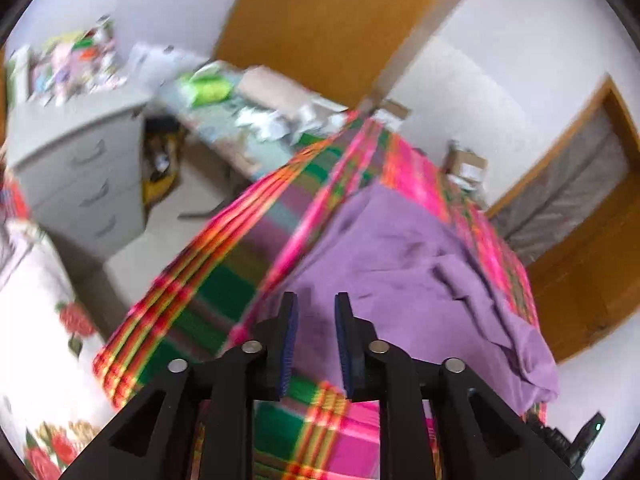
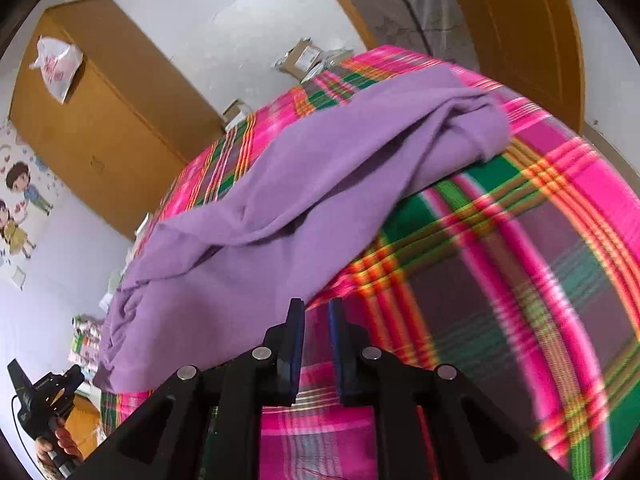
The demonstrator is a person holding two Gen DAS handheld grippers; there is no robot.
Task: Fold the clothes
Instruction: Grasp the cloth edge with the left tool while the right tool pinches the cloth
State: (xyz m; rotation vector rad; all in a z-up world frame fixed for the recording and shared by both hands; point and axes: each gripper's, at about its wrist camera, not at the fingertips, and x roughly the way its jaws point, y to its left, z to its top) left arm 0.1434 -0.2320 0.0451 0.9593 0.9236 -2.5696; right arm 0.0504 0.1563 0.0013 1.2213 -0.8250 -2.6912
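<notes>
The purple garment [image 2: 280, 200] is seen sprawled and rumpled across the plaid bedspread [image 2: 520, 260], centre frame; no neat fold is visible, so most work is judged outstanding. Left gripper [image 1: 316, 312] and right gripper [image 2: 316, 316] are held parted, nothing gripped.

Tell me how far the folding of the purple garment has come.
Little looks done: the purple garment lies rumpled on the plaid bedcover. In hand: nothing; the left tool and the right tool are both open and empty above it. Left: gripping, smoothing and every fold.
</notes>
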